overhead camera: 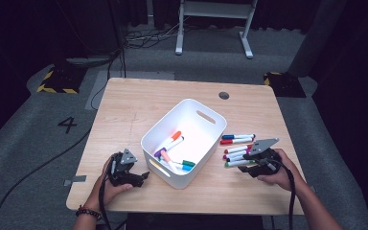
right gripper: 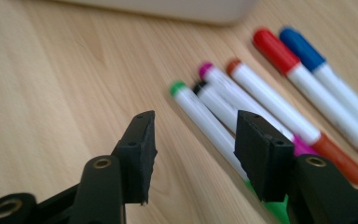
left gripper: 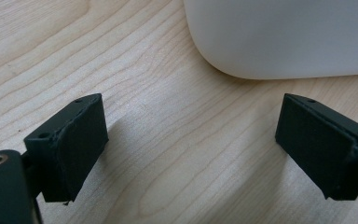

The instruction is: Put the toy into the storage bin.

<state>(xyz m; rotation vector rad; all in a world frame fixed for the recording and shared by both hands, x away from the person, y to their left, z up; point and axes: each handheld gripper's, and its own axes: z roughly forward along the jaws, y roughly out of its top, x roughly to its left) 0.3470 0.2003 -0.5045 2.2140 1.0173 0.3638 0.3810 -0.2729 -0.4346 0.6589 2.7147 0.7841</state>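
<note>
- left gripper (overhead camera: pixel 141 178) sits low on the wooden table (overhead camera: pixel 134 103), just beside the near corner of the white bin (overhead camera: pixel 160 129). a hand (overhead camera: pixel 106 184) holds it from below.
- in the left gripper view its two black jaws are spread wide with only bare wood between them. it holds nothing, and the bin wall (left gripper: pixel 279 37) is right ahead.
- inside the bin, some markers already lie on the floor of it, such as an orange one (overhead camera: pixel 173 138), a purple one (overhead camera: pixel 160 152) and a green one (overhead camera: pixel 188 164).
- to the right of the bin, a bunch of markers lies on the table, near the bin but not touching it.
- right gripper (overhead camera: pixel 245 156) is at the near end of that bunch, held by the other hand (overhead camera: pixel 279 173).
- in the right gripper view its jaws are partly open and hold nothing. the green marker (right gripper: pixel 205 122) runs just by the right jaw, and a black marker (right gripper: pixel 216 105), a pink one (right gripper: pixel 233 91), an orange one (right gripper: pixel 275 105), a red one (right gripper: pixel 303 74) and a blue one (right gripper: pixel 331 79) lie past it.
- the step looks like picking up the next marker to put it in the bin.
- next, the right gripper likely needs to shift so the green marker is between both jaws, then squeeze and lift.
</note>
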